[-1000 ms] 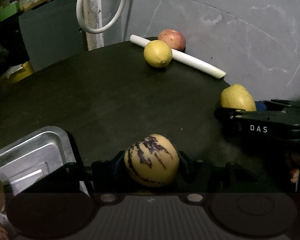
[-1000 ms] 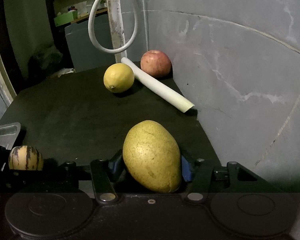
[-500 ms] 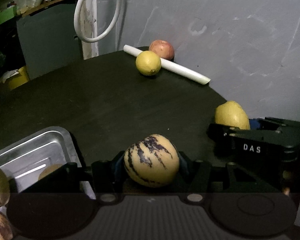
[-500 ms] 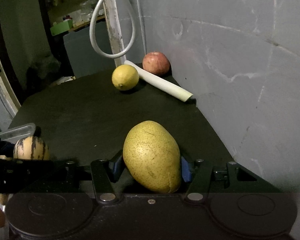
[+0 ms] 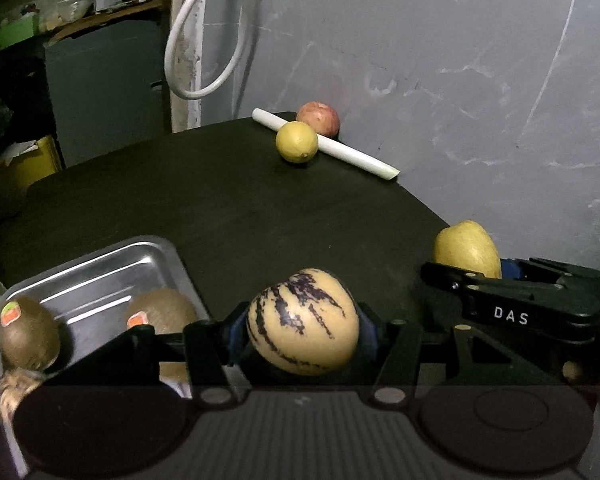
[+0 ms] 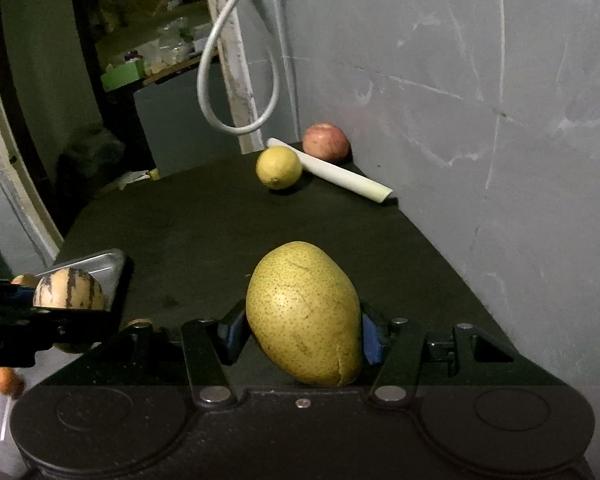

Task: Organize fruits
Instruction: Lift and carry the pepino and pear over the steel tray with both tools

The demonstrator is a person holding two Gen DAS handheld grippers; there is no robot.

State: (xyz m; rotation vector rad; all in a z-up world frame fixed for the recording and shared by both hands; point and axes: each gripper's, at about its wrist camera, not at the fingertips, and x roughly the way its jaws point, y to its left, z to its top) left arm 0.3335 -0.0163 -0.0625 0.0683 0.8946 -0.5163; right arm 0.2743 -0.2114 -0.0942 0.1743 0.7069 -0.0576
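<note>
More of the metal tray [image 5: 100, 264] is now seen; striped melon [image 5: 302, 322] stays pinched by left gripper [image 5: 302, 328], pear [image 6: 305, 320] by right gripper [image 6: 305, 332].

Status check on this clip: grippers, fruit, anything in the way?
Left gripper shut on striped melon. Right gripper shut on pear. Tray near left holds two kiwis. Lemon, apple far back; nothing blocking.

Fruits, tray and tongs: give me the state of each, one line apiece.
Left tongs: shut on the striped melon.
Striped melon: gripped, held off the table.
Right tongs: shut on the pear.
Pear: gripped, tilted.
Metal tray: holds two kiwis.
Lemon: loose on the table.
Apple: loose, by the wall.
</note>
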